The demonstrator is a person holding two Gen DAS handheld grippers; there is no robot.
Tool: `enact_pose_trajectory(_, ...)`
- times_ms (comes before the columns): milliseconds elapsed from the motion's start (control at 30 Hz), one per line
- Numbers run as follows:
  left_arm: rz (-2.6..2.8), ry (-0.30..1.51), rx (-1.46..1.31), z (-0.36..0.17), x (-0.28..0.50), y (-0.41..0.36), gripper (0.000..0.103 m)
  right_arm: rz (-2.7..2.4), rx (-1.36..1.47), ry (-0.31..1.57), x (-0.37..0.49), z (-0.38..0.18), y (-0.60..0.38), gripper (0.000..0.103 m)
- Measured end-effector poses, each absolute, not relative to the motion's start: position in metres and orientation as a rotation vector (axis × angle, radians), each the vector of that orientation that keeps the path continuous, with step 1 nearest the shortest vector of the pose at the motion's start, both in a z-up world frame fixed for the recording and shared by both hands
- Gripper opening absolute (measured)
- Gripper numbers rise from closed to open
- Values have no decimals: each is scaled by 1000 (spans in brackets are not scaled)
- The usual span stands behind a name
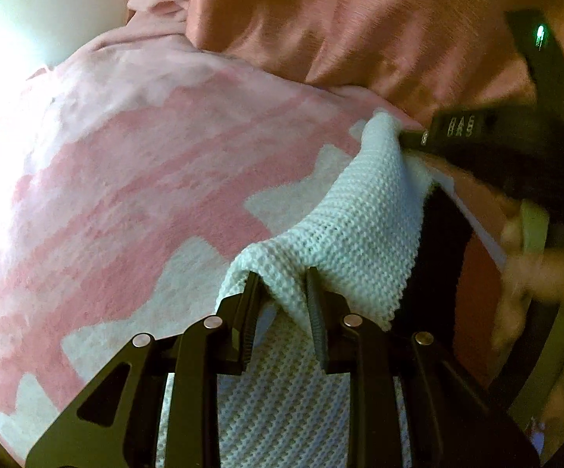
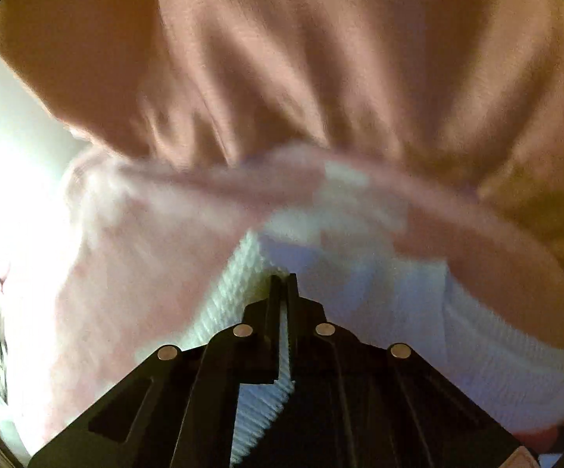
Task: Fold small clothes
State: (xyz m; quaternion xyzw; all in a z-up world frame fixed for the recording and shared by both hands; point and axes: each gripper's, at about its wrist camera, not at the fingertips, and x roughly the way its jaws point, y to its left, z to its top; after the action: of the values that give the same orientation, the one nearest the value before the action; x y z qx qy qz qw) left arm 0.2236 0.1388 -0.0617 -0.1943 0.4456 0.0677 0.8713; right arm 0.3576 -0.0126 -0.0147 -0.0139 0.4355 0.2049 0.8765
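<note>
Pinching both corners, getting the fold going!
Left gripper clamping a ridge of the white knit garment; right gripper clenched on its far edge, stretching it over the pink blanket. Needing next, probably, a level carry-over.

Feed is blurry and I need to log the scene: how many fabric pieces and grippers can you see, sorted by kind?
White knit garment: 1
Pink and white patterned blanket: 1
Plain brownish-pink cloth: 1
Grippers: 2, left gripper and right gripper
Total: 5
</note>
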Motion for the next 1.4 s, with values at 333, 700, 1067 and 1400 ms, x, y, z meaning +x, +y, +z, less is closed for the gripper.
enact_pose_trajectory(333,122,932,-442,-62,224,143,24,426,71,905,372,-10,-23,17)
enact_pose_trajectory(700,109,917,-482,-62,220,147,24,447,-45,996,376,-45,-2,9)
enact_pose_trajectory(1067,116,911,-460,-60,223,146,24,413,-78,966,414,-67,39,5)
enact_pose_trajectory(1400,84,945,-396,-51,221,138,32,531,-36,889,308,-16,-29,7)
